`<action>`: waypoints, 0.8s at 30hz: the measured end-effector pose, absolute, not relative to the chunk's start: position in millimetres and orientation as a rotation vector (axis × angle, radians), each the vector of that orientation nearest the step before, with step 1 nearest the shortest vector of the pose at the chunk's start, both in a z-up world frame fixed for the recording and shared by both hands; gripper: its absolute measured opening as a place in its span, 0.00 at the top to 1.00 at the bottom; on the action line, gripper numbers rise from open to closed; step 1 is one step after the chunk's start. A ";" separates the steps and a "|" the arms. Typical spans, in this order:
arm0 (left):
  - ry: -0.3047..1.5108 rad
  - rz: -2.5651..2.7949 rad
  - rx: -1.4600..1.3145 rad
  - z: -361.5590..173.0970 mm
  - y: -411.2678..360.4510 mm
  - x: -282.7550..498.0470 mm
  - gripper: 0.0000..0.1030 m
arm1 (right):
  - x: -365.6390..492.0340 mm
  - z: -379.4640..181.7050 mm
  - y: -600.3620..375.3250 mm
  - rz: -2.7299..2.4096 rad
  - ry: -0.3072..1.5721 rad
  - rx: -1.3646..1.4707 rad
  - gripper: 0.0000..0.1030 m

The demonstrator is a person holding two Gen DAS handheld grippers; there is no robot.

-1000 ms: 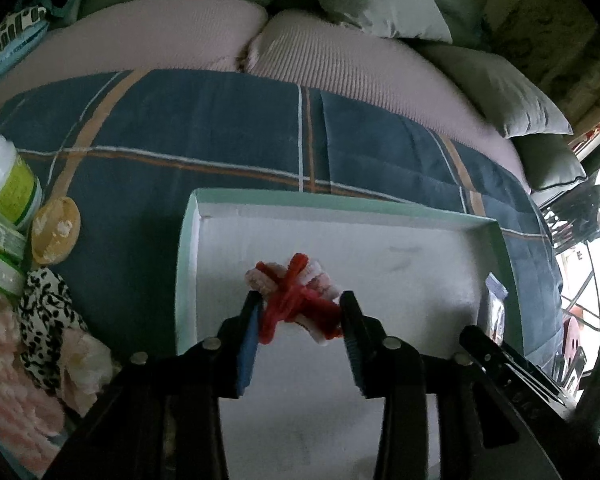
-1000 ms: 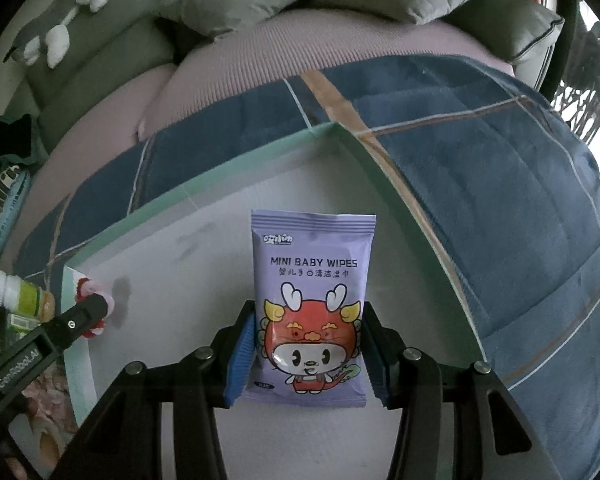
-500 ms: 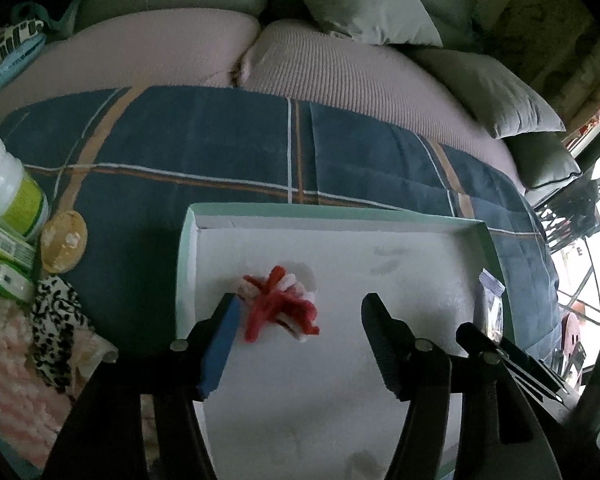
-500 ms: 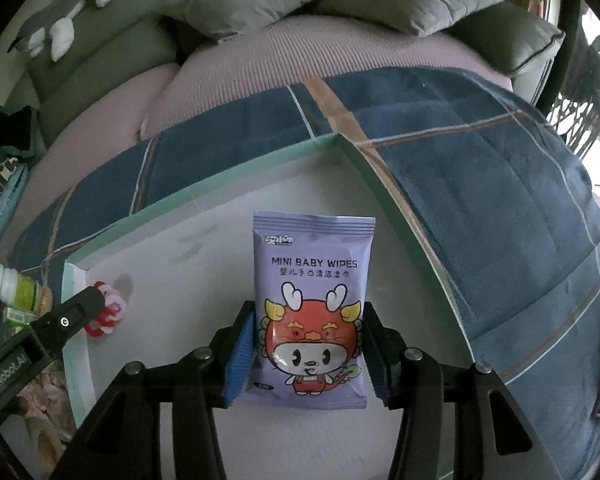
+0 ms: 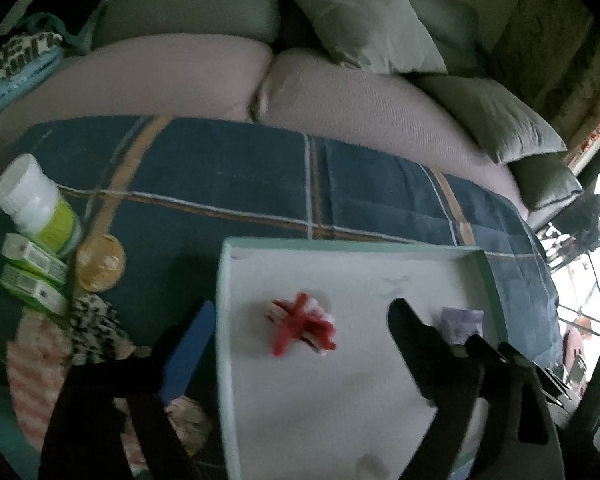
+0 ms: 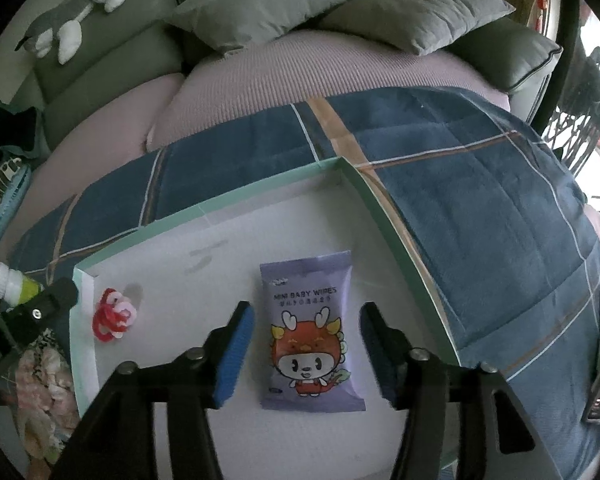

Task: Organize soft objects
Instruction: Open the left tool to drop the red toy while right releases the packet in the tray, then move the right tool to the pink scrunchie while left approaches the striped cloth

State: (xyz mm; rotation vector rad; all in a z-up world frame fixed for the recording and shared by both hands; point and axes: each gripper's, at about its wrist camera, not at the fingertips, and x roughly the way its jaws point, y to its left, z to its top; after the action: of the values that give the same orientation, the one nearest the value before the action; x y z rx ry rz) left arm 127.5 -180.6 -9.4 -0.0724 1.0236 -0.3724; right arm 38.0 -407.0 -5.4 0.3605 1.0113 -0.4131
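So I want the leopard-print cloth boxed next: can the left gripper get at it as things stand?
Probably yes. The left gripper is open and holds nothing, and the leopard-print cloth lies uncovered on the blanket just left of the tray, beside the blue left finger.

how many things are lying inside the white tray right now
2. A red and white hair tie lies near the tray's left edge, and a purple baby wipes pack lies right of it, between the open right gripper's fingers. The tray's near end is hidden.
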 end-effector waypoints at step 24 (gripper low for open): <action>0.951 -0.120 -0.154 13.1 -84.1 135.3 0.00 | 46.8 20.1 -349.2 -0.313 0.974 0.257 0.00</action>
State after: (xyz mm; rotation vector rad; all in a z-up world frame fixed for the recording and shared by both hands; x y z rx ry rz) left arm 135.3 -84.1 13.1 -0.1545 0.9514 -0.1197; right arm 46.8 -349.2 20.1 0.2569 0.9736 -0.3125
